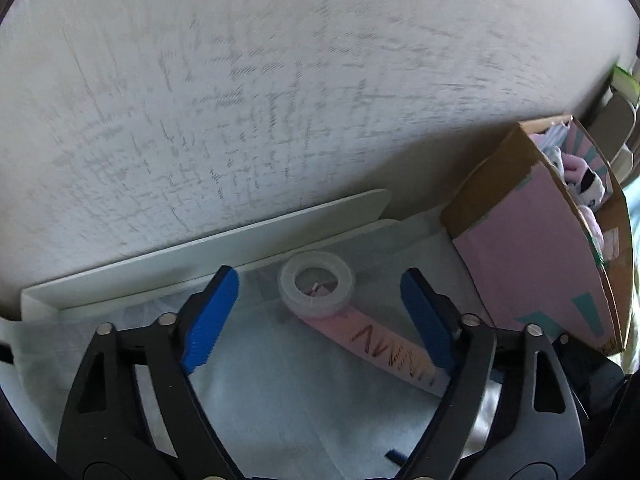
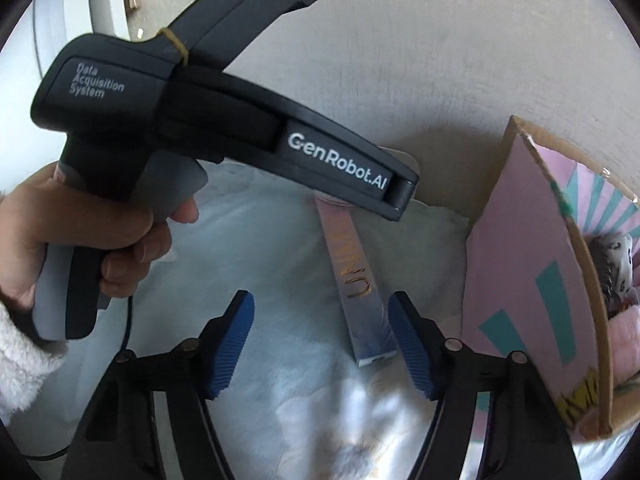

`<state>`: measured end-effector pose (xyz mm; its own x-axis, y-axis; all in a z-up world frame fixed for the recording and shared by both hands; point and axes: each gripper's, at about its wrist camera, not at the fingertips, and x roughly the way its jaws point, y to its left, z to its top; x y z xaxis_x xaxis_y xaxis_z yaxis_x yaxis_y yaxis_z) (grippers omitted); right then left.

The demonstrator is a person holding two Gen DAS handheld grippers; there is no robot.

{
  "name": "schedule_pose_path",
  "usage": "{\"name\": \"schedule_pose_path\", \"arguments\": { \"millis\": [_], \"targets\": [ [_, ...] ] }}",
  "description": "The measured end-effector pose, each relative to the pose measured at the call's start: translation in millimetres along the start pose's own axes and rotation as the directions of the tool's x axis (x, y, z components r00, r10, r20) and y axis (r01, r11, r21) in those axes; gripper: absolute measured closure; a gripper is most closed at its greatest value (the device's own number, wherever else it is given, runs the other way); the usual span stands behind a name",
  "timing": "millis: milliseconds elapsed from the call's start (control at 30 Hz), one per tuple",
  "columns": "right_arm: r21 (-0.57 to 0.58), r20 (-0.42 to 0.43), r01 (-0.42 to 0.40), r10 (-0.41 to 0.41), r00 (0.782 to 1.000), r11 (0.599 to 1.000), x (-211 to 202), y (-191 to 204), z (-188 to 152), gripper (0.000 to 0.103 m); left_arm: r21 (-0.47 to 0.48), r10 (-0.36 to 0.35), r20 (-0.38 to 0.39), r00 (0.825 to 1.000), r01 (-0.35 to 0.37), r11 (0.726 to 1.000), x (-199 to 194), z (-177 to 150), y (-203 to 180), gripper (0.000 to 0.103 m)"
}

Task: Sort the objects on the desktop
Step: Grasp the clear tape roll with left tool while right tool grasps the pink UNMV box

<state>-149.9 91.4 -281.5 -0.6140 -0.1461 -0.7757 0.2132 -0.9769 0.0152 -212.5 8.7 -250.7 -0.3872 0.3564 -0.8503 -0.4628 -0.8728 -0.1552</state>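
Observation:
A clear tape roll (image 1: 317, 283) lies on the pale cloth by the white tray wall (image 1: 200, 254), resting on the far end of a long pink box (image 1: 384, 344) with gold lettering. My left gripper (image 1: 320, 316) is open and empty, its blue pads either side of the roll and just short of it. In the right wrist view the long box (image 2: 360, 284) lies ahead of my right gripper (image 2: 322, 348), which is open and empty, its right pad (image 2: 412, 356) beside the box's near end. The left gripper's black body (image 2: 224, 120) crosses above, hiding the tape roll.
A pink and teal cardboard box (image 1: 552, 248) holding soft items stands at the right, also in the right wrist view (image 2: 532, 272). A textured wall (image 1: 280, 100) rises behind the tray. A hand (image 2: 80, 240) holds the left tool.

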Motion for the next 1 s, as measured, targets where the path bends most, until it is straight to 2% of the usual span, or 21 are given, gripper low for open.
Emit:
{"name": "schedule_pose_path", "arguments": {
  "millis": [133,300,433,567,700,933,1000],
  "targets": [
    [0.007,-0.017,-0.009,0.009,1.000,1.000,8.4,-7.1,4.1,0.047,-0.007,-0.003,-0.027,1.000,0.003,1.000,9.8,0.1,2.5,0.033],
    [-0.007,-0.039,-0.013,0.012,0.999,1.000,19.5,-9.6,5.1,0.047,-0.021,-0.004,-0.043,0.999,0.003,1.000,17.0,-0.3,6.2,0.048],
    [-0.001,-0.047,-0.023,0.023,0.999,1.000,24.8,-12.6,5.6,0.048,-0.030,-0.009,-0.040,0.999,0.007,1.000,17.5,1.2,8.4,0.053],
    [0.010,-0.043,-0.034,0.034,0.999,0.999,28.4,-16.8,5.7,0.049,-0.015,0.014,-0.038,0.999,-0.014,1.000,17.6,0.9,7.0,0.061],
    [-0.003,-0.035,-0.021,0.021,0.999,1.000,29.4,-18.2,5.2,0.058,-0.028,0.011,-0.033,0.999,-0.011,1.000,16.7,0.2,7.9,0.062],
    [-0.029,-0.022,0.006,-0.007,1.000,1.000,29.9,-20.1,3.2,0.080,-0.036,0.014,-0.026,1.000,-0.015,0.999,14.3,-2.1,6.3,0.062],
    [-0.029,-0.018,0.006,-0.006,1.000,1.000,30.0,-21.4,2.7,0.081,-0.042,0.015,-0.023,1.000,-0.016,0.999,12.4,-3.0,7.5,0.062]
  ]
}}
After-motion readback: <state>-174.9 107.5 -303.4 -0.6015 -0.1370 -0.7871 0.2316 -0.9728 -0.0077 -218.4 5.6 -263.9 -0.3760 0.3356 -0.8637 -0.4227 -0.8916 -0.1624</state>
